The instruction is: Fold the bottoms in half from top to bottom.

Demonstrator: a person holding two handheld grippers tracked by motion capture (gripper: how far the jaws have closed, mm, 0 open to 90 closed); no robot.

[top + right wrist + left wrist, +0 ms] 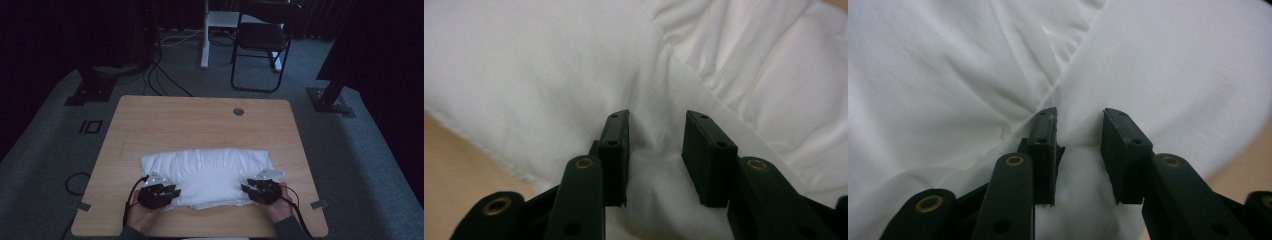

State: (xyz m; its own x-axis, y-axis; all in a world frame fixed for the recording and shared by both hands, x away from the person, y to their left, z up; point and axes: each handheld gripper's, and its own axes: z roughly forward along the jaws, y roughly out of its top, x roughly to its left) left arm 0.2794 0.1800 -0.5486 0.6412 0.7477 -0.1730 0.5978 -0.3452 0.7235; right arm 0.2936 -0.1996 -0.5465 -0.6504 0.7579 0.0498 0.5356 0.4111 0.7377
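Observation:
A white cloth lies folded and rumpled on the near half of the wooden table. My left gripper sits at the cloth's near left corner, held by a hand. In the left gripper view its jaws pinch a raised bunch of white cloth, and creases run out from the pinch. My right gripper sits at the near right corner. In the right gripper view its jaws hold a similar bulge of the cloth.
The table has a round cable hole near its far edge. A black folding chair and a white desk leg stand on the carpet beyond. Cables trail on the floor at the far left.

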